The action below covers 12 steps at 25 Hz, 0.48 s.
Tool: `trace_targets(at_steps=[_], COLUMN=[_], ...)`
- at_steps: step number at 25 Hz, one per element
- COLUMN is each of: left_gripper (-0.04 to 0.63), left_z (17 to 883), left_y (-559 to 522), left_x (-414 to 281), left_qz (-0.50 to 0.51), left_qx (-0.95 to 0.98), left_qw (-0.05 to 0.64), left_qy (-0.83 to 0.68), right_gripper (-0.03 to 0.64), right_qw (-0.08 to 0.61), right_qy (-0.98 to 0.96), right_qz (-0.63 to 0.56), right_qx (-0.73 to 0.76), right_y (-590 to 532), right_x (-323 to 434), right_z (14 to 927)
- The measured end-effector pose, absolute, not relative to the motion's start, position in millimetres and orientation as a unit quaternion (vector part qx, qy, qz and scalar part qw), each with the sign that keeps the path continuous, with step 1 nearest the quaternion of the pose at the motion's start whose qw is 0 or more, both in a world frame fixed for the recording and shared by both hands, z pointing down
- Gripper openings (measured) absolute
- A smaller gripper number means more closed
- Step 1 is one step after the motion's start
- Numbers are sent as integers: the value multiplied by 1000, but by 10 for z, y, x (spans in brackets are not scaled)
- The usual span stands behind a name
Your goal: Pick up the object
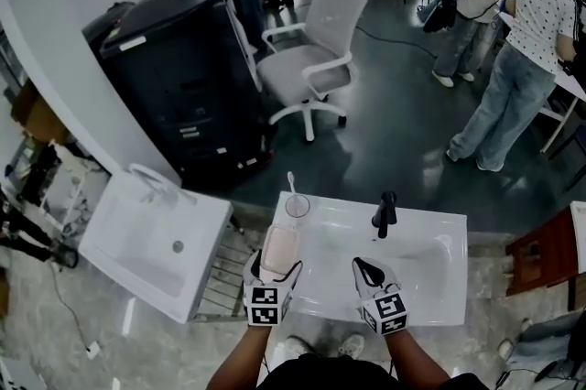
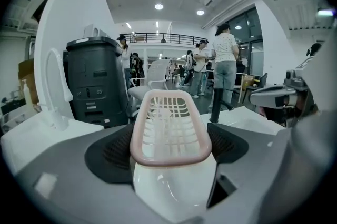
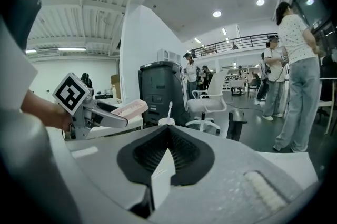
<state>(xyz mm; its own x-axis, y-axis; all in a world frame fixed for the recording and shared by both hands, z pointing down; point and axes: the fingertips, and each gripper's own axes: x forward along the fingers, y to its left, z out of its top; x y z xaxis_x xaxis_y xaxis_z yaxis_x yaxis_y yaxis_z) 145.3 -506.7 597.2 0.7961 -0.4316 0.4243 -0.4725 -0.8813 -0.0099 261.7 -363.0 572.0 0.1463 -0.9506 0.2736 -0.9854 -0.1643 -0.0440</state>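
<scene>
A pink slotted soap dish [image 1: 279, 251] is held above the left part of the white sink [image 1: 430, 265], and my left gripper [image 1: 274, 267] is shut on it. In the left gripper view the soap dish [image 2: 170, 128] fills the gap between the black pads [image 2: 113, 152]. My right gripper [image 1: 368, 269] hovers over the middle of the basin, shut and holding nothing. In the right gripper view its pads [image 3: 184, 152] meet at the tip, and the left gripper [image 3: 100, 115] with the pink dish [image 3: 129, 108] shows to the left.
A cup with a toothbrush [image 1: 297, 203] stands on the sink's back left corner. A black faucet [image 1: 385, 214] rises at the back middle. A second white sink [image 1: 156, 242], a black cabinet [image 1: 183, 77], an office chair [image 1: 311, 59], people [image 1: 517, 59] and a red stool [image 1: 549, 255] surround it.
</scene>
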Motion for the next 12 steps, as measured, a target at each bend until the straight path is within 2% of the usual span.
trace_targets(at_steps=[12], left_gripper=[462], left_z=[5470], left_y=[-4740], left_x=[1817], left_qz=[151], left_qx=[968], left_qw=[20], left_qy=[-199], right_gripper=[3], right_qw=[34], right_qy=[-627], right_qz=[47], right_qx=[777], right_y=[-3460], right_x=[2826], right_z=[5092])
